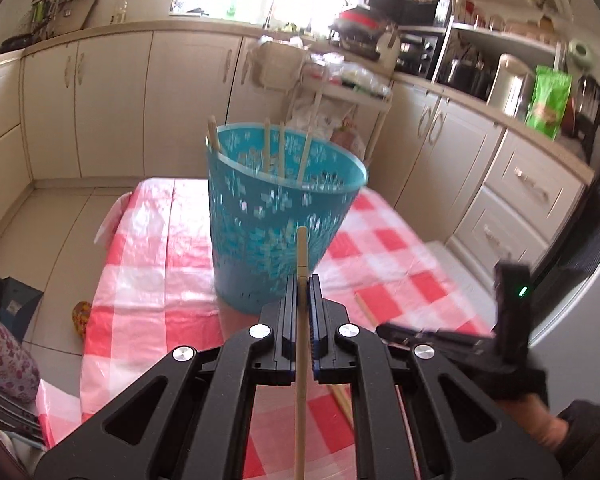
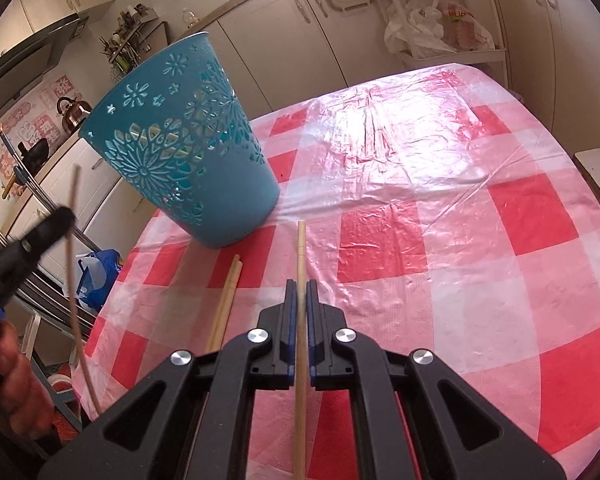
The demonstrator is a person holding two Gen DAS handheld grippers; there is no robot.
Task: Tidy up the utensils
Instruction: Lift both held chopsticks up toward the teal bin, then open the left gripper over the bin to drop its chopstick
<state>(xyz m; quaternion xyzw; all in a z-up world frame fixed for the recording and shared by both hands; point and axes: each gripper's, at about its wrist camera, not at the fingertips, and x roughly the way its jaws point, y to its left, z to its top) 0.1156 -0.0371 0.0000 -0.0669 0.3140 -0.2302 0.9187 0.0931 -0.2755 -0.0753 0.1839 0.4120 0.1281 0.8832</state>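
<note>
A teal perforated basket stands on the red-and-white checked table, with several wooden chopsticks leaning inside it. My left gripper is shut on a chopstick and holds it just in front of the basket. My right gripper is shut on another chopstick, low over the table to the right of the basket. Two chopsticks lie together on the cloth left of the right gripper. The left gripper shows blurred at the right wrist view's left edge.
The table stretches right of the basket. Kitchen cabinets and a worktop run behind; a white trolley with bags stands beyond the table's far edge. A blue bag lies on the floor at the left.
</note>
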